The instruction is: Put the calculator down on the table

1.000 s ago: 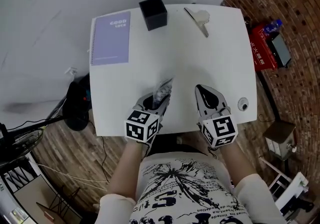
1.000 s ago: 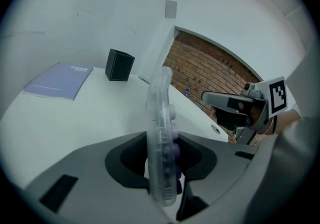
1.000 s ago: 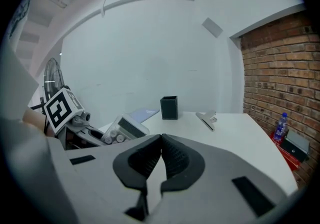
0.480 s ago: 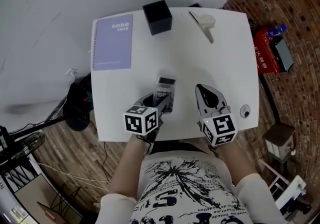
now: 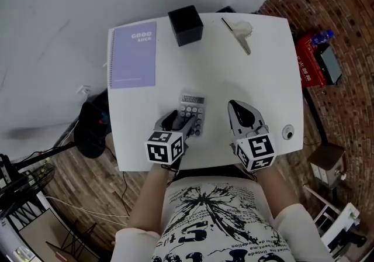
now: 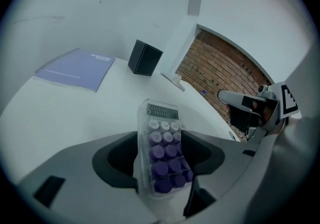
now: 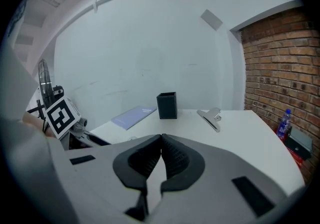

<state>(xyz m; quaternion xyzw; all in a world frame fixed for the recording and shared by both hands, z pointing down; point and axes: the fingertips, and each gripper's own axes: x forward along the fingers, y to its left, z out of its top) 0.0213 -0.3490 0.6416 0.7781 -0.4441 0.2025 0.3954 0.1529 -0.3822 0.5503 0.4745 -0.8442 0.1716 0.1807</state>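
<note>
The calculator [image 5: 191, 112], clear-cased with purple keys, lies flat on the white table [image 5: 257, 73] near its front edge. My left gripper [image 5: 180, 120] sits low over its near end. In the left gripper view the calculator [image 6: 162, 140] lies between the jaws of the left gripper [image 6: 161, 158], which are opening and no longer clamp it. My right gripper [image 5: 241, 109] rests to the right of the calculator, apart from it. The right gripper view shows the right gripper [image 7: 161, 140] shut with nothing in it.
A lilac spiral notebook [image 5: 133, 54] lies at the back left, a black square box [image 5: 185, 25] at the back middle, a large metal clip [image 5: 239, 30] at the back right. A small round object [image 5: 286, 133] sits by the table's right front edge. A red box [image 5: 307, 56] is on the floor at the right.
The calculator went from tilted up in the left gripper to lying flat on the table. The left jaws have spread apart. The right gripper has barely shifted.
</note>
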